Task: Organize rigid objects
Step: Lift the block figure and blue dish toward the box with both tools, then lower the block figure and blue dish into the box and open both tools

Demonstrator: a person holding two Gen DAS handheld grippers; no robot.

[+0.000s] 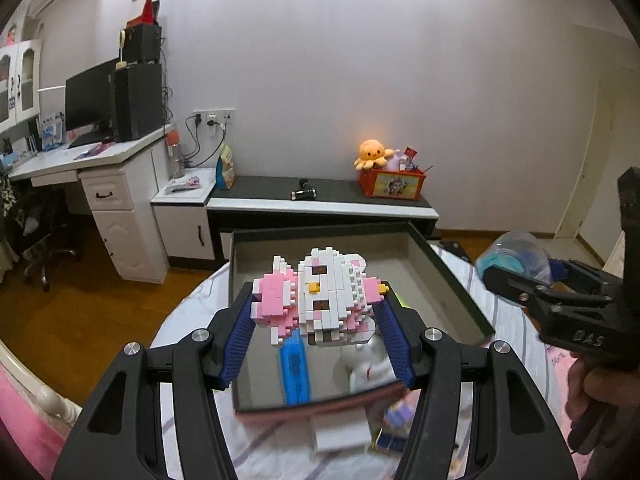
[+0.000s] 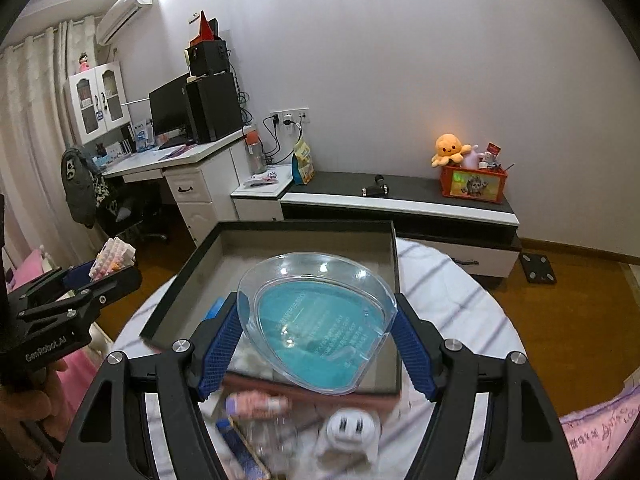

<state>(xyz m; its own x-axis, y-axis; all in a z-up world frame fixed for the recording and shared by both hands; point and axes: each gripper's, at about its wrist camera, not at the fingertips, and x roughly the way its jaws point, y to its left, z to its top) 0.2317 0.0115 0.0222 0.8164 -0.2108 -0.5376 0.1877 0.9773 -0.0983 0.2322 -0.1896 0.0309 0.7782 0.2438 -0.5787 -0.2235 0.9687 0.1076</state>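
Observation:
My left gripper [image 1: 316, 308] is shut on a pink and white brick-built figure [image 1: 320, 296] and holds it above the dark open box [image 1: 452, 280]. A blue flat item [image 1: 295, 372] and a white object [image 1: 370, 364] lie in the box below it. My right gripper [image 2: 316, 324] is shut on a clear plastic case with a teal insert [image 2: 316, 324], held over the same box [image 2: 188, 272]. The right gripper shows at the right of the left wrist view [image 1: 560, 300], and the left gripper with the figure shows at the left of the right wrist view [image 2: 80, 292].
The box sits on a round table with a striped cloth [image 2: 452, 304]. Loose items lie on the cloth near me, among them a white plug adapter [image 2: 352, 426] and a pink tube [image 2: 260, 402]. Behind stand a low cabinet [image 1: 320, 200] and a desk [image 1: 80, 160].

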